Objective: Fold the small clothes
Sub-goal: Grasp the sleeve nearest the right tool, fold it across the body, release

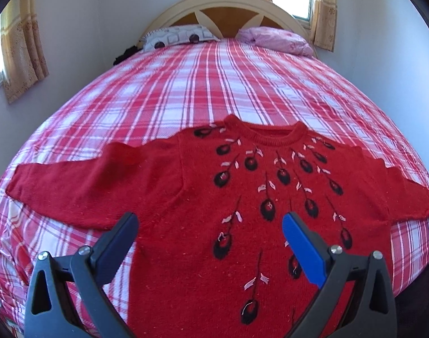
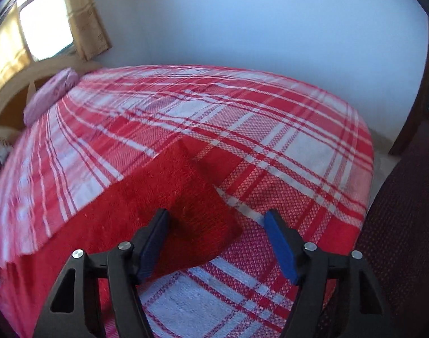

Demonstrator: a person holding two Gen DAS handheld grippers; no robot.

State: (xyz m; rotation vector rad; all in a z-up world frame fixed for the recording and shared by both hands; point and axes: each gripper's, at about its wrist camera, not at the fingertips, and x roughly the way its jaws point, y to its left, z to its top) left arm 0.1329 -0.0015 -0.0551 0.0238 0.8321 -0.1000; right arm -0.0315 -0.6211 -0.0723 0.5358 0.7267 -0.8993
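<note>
Red knit sweater (image 1: 203,197) lies spread flat on the plaid bed (image 1: 186,84), unfolded. Both the left gripper (image 1: 210,225) and right gripper (image 2: 216,222) hover wide open, empty. The right one is over the sleeve cuff (image 2: 197,197), so pinching and folding it inward looks next.

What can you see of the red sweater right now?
The red sweater is a fuzzy knit with a ribbed round collar and black, pink-leaved buds fanning down its front. It lies flat, front up, on the plaid bedspread, both sleeves spread sideways, unfolded. The left gripper hangs open above its body. The right gripper is open at one sleeve's cuff, not gripping it.
</note>
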